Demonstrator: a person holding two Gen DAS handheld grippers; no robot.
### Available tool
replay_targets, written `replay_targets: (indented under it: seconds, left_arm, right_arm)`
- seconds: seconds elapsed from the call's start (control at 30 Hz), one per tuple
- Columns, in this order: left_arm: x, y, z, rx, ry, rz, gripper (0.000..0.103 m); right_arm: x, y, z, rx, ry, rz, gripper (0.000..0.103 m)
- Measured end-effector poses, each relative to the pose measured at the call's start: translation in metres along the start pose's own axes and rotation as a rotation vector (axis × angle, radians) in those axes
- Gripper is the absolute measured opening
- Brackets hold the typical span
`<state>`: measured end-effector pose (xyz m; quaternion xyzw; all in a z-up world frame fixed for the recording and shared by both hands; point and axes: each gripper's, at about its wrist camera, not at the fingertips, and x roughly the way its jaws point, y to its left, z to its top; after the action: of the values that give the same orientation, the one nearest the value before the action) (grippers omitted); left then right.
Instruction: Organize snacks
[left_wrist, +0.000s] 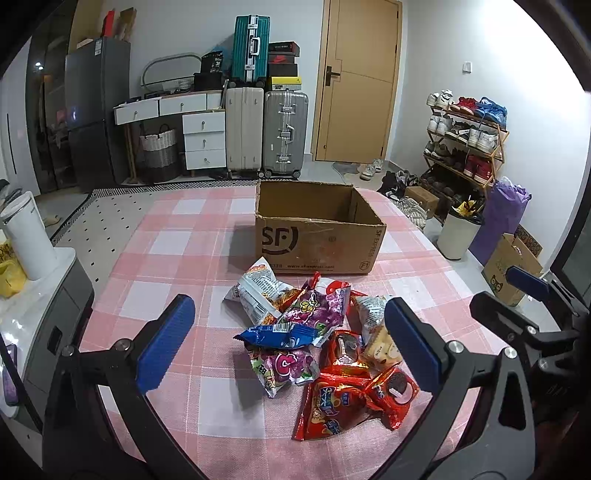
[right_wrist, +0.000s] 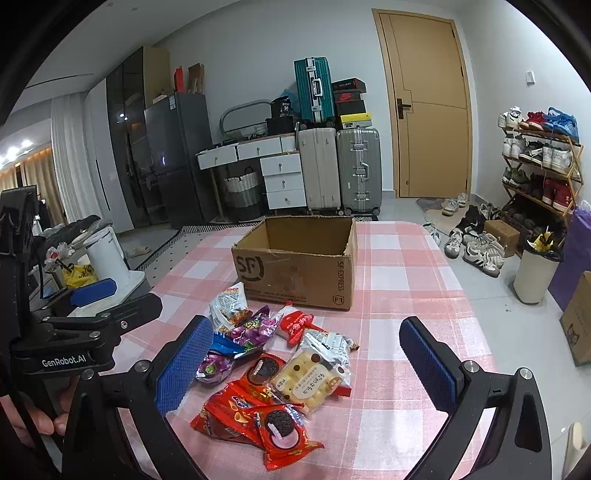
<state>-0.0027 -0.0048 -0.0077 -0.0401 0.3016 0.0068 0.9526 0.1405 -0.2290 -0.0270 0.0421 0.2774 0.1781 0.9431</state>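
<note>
Left wrist view: left gripper (left_wrist: 288, 341), jaws spread wide and empty, is hovering over the snack packets (left_wrist: 317, 343) piled before the empty cardboard box (left_wrist: 317, 240).

Right wrist view: right gripper (right_wrist: 306, 365), likewise wide and empty, is facing the same pile; overlapping slippery wrappers risk dragging neighbours along.

We are seeing a pink-and-white checked tablecloth (left_wrist: 192, 236), a plain brown cardboard box (left_wrist: 317, 240) printed in black, shiny red, purple and blue snack packets (right_wrist: 258, 373), and blue-padded black grippers (left_wrist: 288, 343).
</note>
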Motion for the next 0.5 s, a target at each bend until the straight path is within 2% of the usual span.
replay_targets:
  seconds: [0.5]
  left_arm:
    - [0.011, 0.002, -0.003, -0.001, 0.006, 0.005, 0.102]
  right_arm:
    - [0.010, -0.002, -0.008, 0.011, 0.024, 0.007, 0.103]
